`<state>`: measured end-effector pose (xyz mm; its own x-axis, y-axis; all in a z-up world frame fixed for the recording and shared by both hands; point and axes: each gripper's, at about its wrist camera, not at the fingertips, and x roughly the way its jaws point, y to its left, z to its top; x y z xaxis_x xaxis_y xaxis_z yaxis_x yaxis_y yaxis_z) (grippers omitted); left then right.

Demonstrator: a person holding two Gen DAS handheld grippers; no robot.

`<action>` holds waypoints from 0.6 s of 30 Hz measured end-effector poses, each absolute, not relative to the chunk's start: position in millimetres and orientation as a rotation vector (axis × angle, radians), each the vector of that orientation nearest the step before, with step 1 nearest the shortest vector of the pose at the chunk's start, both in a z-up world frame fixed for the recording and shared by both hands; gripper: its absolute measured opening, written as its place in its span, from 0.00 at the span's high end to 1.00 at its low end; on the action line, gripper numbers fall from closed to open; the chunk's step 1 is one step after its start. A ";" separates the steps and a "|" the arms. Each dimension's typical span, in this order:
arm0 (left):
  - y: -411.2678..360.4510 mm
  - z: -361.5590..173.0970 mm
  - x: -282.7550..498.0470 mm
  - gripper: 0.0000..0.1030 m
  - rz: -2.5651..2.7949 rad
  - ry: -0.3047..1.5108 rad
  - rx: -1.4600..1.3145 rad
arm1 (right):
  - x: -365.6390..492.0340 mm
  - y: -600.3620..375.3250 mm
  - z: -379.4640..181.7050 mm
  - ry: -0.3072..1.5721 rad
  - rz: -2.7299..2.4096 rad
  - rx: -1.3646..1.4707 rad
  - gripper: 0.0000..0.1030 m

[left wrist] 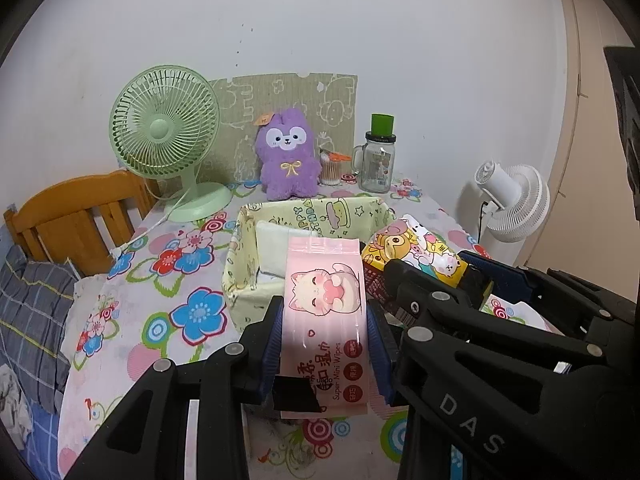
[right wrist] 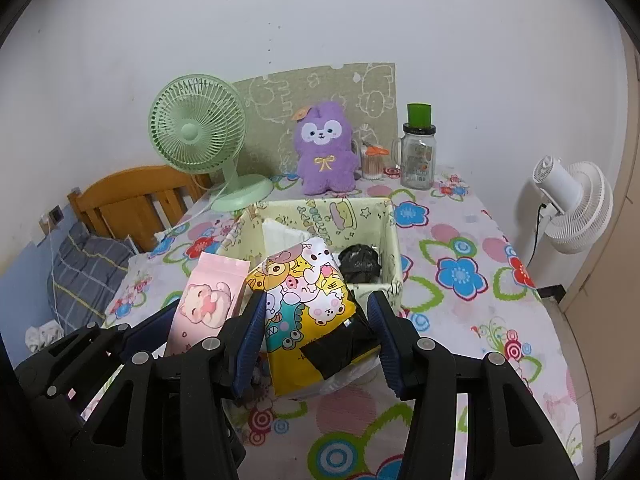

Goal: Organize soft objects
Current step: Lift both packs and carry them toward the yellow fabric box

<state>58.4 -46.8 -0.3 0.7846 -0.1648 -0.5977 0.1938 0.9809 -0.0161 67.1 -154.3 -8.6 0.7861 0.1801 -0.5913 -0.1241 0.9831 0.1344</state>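
The left gripper (left wrist: 325, 340) was clenched on the pink wipes pack (left wrist: 325, 320), and the right gripper (right wrist: 318, 340) gripped the yellow cartoon pack (right wrist: 310, 304); both packs were carried clear of the flowered tablecloth (right wrist: 460, 280), just short of the near wall of the fabric basket (left wrist: 240, 240). The two tools sat side by side, almost touching — a clash of fingers as both headed for the same opening looked like the likeliest fault. The basket already held a white folded cloth (left wrist: 272, 248) and a black bundle (right wrist: 360, 264), so room was tight. Its soft walls could buckle if a pack caught the rim. The yellow pack hung tilted in the jaws and might slip.
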 end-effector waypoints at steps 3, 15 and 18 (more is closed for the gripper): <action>-46.6 1.8 63.0 0.61 -0.194 0.633 0.050 | 72.6 -154.1 -7.2 0.645 0.163 0.089 0.47; -46.8 6.1 92.2 0.61 -0.184 0.629 0.037 | 99.7 -155.3 -2.2 0.643 0.159 0.098 0.47; -47.1 5.7 100.7 0.61 -0.180 0.634 0.038 | 108.0 -155.3 -1.9 0.642 0.161 0.102 0.47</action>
